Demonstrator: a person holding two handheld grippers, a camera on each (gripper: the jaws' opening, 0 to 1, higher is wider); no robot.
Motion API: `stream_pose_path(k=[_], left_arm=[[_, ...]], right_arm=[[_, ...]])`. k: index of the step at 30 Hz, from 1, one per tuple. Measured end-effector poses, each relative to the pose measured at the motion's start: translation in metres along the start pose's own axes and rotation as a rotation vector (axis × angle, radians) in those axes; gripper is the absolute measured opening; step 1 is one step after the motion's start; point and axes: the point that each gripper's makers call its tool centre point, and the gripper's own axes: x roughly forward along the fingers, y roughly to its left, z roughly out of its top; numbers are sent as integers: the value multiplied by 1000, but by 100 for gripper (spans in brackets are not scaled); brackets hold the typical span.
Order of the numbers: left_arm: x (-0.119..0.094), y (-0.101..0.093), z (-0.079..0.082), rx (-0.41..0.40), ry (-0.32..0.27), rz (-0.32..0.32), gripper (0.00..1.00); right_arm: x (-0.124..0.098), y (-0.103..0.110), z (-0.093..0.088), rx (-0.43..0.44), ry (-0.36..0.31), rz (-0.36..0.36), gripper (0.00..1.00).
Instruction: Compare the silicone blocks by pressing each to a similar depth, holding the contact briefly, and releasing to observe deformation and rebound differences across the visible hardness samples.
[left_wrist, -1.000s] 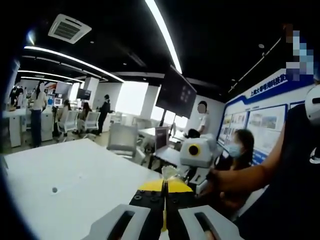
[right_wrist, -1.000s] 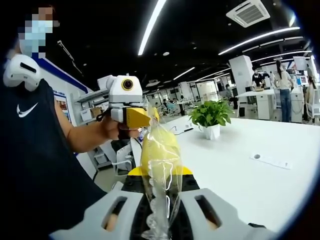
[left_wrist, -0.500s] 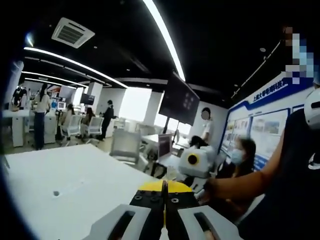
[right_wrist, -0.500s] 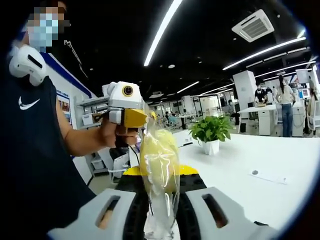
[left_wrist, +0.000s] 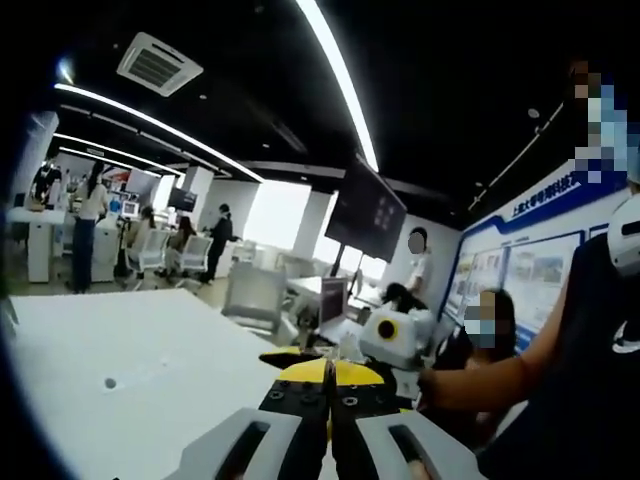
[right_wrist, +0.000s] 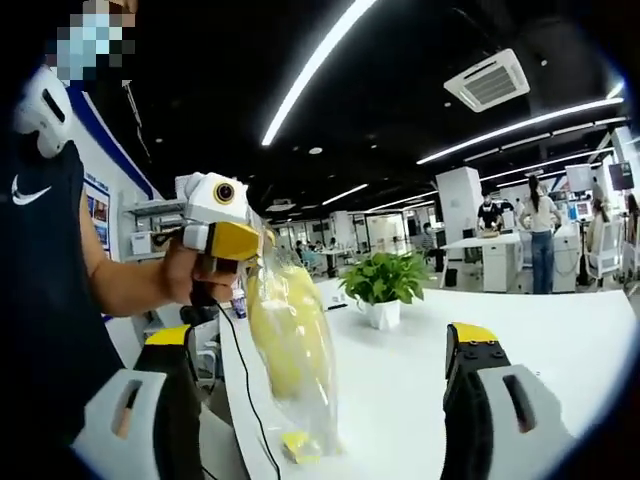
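A clear plastic bag (right_wrist: 290, 340) with a yellow silicone block inside hangs in the air in the right gripper view. Its top is pinched in my left gripper (right_wrist: 238, 242), which comes in from the left with a person's hand (right_wrist: 195, 280) around it. My right gripper (right_wrist: 320, 335) is open wide, one jaw on each side of the bag and neither touching it. A small yellow piece (right_wrist: 295, 447) lies in the bag's bottom. In the left gripper view my left gripper (left_wrist: 328, 368) has its yellow-tipped jaws pressed together, and the bag's edge is barely visible there.
A white table (right_wrist: 560, 340) stretches out under and behind the bag, with a potted plant (right_wrist: 385, 285) standing on it and a thin cable (right_wrist: 240, 400) trailing across. The same table (left_wrist: 120, 350) runs off to the left. A seated person in a mask (left_wrist: 485, 325) and office chairs are further back.
My right gripper was shut on the bag's lower part and has opened, letting it go. The bag now hangs from the left gripper alone. Both cameras have shifted a little.
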Motion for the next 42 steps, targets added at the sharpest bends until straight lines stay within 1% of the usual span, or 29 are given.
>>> stream_pose_path(k=[6, 8, 10, 13, 15, 18, 21, 24, 26, 29, 33, 35, 36, 38, 40, 42], left_arm=[[8, 0, 1, -23, -9, -6, 0], [10, 2, 0, -33, -13, -4, 0], [13, 5, -4, -42, -11, 1, 0], [17, 9, -10, -59, -4, 9, 0], [18, 14, -15, -84, -3, 17, 0], [21, 21, -22, -129, -7, 25, 0], [24, 26, -28, -151, -7, 31, 0], [27, 30, -33, -170, -7, 36, 0], [30, 35, -37, -187, -8, 43, 0], [33, 39, -45, -207, -3, 49, 0], [36, 43, -55, -229, 4, 56, 0], [36, 46, -59, -254, 5, 61, 0], [37, 47, -62, -263, 6, 60, 0], [37, 50, -67, -279, 10, 63, 0], [38, 52, -73, -298, 15, 63, 0], [39, 55, -79, -328, 14, 67, 0]], right_arm=[[-14, -11, -2, 1, 5, -53, 97], [-19, -14, -3, 5, -5, -73, 97], [-23, -19, -6, 1, 0, -95, 97], [-31, -24, -15, 1, 25, -125, 97], [-36, -27, -20, 4, 30, -140, 97], [-48, -33, -24, 69, 11, -175, 97], [-58, -39, -28, 60, 13, -210, 97], [-67, -45, -30, 83, 2, -232, 97], [-73, -49, -32, 83, -1, -252, 97], [-80, -53, -39, 80, 10, -274, 97], [-90, -59, -54, 76, 34, -307, 97], [-93, -61, -61, 74, 48, -319, 97], [-97, -62, -68, 61, 71, -336, 97], [-100, -64, -75, 63, 86, -348, 97], [-104, -66, -83, 41, 108, -367, 97], [-106, -65, -88, 44, 113, -374, 97]])
